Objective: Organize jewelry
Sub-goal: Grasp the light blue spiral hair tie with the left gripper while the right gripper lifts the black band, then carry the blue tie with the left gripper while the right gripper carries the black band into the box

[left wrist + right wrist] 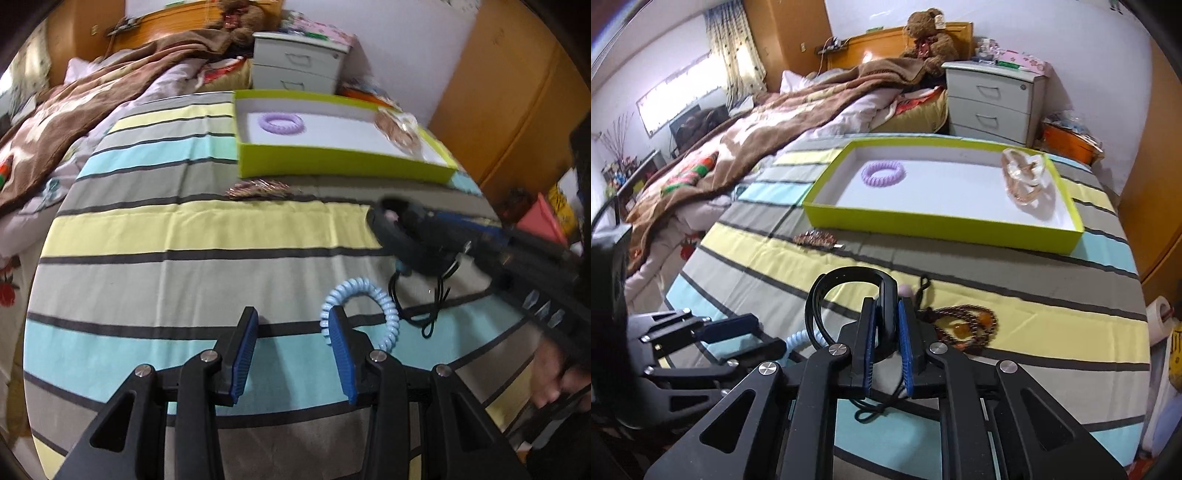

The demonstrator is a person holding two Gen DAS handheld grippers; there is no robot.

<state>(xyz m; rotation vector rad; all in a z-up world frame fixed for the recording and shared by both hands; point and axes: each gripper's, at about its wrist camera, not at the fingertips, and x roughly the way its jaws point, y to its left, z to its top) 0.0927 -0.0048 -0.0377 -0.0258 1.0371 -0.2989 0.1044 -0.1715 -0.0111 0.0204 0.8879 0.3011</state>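
A lime-green tray (pixel 938 220) (pixel 332 162) lies on the striped bedspread and holds a purple spiral hair tie (pixel 882 172) (pixel 282 123) and a pale beaded bracelet (pixel 1025 177) (pixel 397 127). My right gripper (pixel 886 314) is shut on a black watch band (pixel 849 291), held above the spread; it shows in the left wrist view (pixel 402 225). My left gripper (pixel 293 328) is open; a light blue spiral hair tie (pixel 364 302) loops around its right finger. A brown hair clip (pixel 818 238) (pixel 258 188) lies before the tray. A brown bead necklace (pixel 964 325) lies right of my right gripper.
A thin black cord (pixel 432 299) lies by the blue tie. A brown blanket (pixel 768 125) covers the bed's left side. A white nightstand (pixel 993 103) stands behind the tray, a teddy bear (pixel 929 33) by the headboard. Wooden wardrobes (pixel 1160 184) are on the right.
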